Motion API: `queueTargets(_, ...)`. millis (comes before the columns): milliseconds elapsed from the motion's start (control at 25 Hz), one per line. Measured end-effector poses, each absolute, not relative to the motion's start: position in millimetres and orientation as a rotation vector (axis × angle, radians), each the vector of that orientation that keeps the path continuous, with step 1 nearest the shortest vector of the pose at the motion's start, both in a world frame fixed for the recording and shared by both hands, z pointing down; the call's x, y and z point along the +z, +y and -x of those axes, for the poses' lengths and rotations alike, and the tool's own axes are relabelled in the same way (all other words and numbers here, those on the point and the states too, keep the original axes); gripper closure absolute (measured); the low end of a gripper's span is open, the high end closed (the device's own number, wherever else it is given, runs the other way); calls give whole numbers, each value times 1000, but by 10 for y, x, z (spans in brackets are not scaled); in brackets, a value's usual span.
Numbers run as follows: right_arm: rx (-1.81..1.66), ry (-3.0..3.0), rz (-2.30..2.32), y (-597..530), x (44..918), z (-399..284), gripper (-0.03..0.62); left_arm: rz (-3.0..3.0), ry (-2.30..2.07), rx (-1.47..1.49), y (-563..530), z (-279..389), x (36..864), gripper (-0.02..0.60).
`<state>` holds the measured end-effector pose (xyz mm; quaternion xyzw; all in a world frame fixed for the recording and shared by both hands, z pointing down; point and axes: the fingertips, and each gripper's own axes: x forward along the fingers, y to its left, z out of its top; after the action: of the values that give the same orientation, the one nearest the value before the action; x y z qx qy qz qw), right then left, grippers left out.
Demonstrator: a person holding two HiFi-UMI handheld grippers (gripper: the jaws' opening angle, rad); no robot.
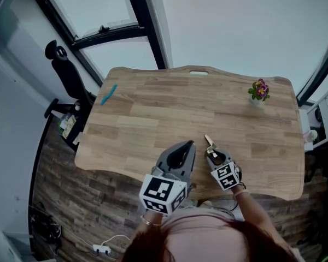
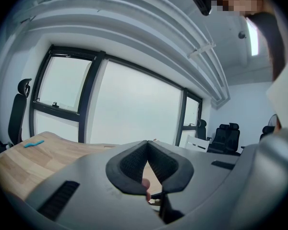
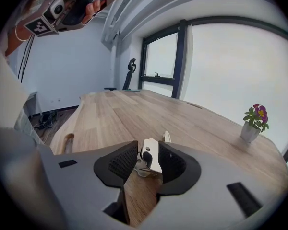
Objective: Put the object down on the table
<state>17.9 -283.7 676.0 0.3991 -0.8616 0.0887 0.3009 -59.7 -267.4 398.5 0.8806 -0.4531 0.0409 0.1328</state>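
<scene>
A small pale key-like object (image 1: 208,142) with a metal ring rests on the wooden table (image 1: 153,108) near its front edge. My right gripper (image 1: 211,153) is low over the table right behind it. In the right gripper view the object (image 3: 151,158) stands between the jaws beside the right pad (image 3: 172,163), and a clear gap separates it from the left pad; the right gripper (image 3: 148,150) is open. My left gripper (image 1: 188,145) hovers to the left of the object. In its own view the left gripper (image 2: 147,143) has its pad tips together, with nothing between them.
A small pot of pink flowers (image 1: 258,91) stands at the table's far right, also seen in the right gripper view as the pot (image 3: 253,123). A teal pen (image 1: 108,94) lies at the far left. A black office chair (image 1: 65,72) stands off the left edge.
</scene>
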Motion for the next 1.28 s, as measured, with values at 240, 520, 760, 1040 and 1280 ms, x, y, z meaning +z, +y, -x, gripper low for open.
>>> queueTargets(240, 252, -2319, -1124, -2815, 6560, -223, 473, -2558, -1317, 111, -2646, 592, 3967, 580)
queueTargets(520, 261, -2368, -1231, -2808, 6227, -325, 516, -2560, -1332, 98, -2613, 603, 3950, 580)
queueTargets(760, 256, -2403, -1315, -2793, 5900, -417, 544, -2576, -1334, 102, -2574, 580, 3932, 580)
queueTargets(1040, 264, -2447, -1432, -2758, 5547, -537, 570, -2585, -1335, 103, -2547, 555, 3924, 580)
queueTargets(1280, 279, -2456, -1504, -2690, 5322, -648, 580, -2597, -1330, 109, -2509, 521, 3923, 580)
